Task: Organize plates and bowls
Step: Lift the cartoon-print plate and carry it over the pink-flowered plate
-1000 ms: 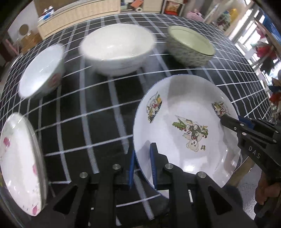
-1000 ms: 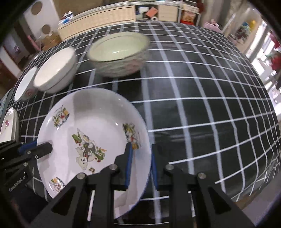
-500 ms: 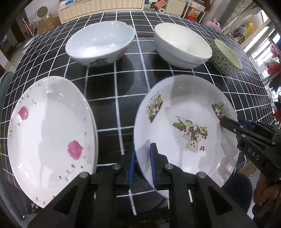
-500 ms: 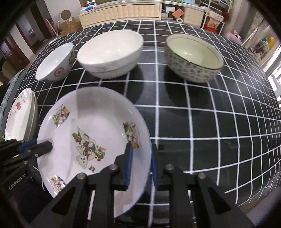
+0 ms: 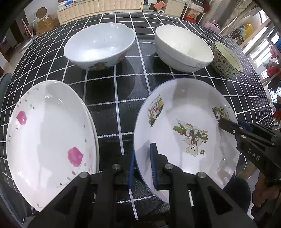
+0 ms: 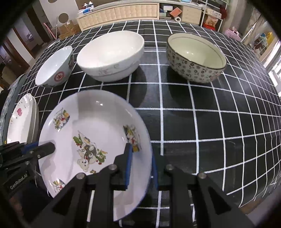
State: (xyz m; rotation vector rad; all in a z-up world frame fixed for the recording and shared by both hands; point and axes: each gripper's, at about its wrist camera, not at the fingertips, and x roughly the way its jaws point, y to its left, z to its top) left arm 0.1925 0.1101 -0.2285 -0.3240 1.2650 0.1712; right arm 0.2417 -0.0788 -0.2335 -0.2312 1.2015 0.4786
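Note:
A white cartoon plate [image 5: 184, 122] is held over the table's near edge. My left gripper [image 5: 142, 164] is shut on its left rim. My right gripper [image 6: 140, 164] is shut on its right rim; the plate also shows in the right wrist view [image 6: 93, 131]. The right gripper shows in the left wrist view [image 5: 228, 125], the left gripper in the right wrist view [image 6: 42, 149]. A white plate with pink flowers [image 5: 47, 138] lies left of it, on top of another plate. Behind stand a white bowl with a red mark [image 5: 100, 47], a plain white bowl [image 5: 182, 47] and a patterned bowl [image 5: 226, 59].
The table has a black cloth with a white grid [image 6: 202, 122]. A cream cabinet [image 6: 119, 12] and shelves stand beyond the far edge. Bare cloth lies to the right of the cartoon plate in the right wrist view.
Both grippers carried the cartoon plate leftward along the table's near side. The pink-flower plate and left bowl came into fuller view beside it. Both grips are unchanged.

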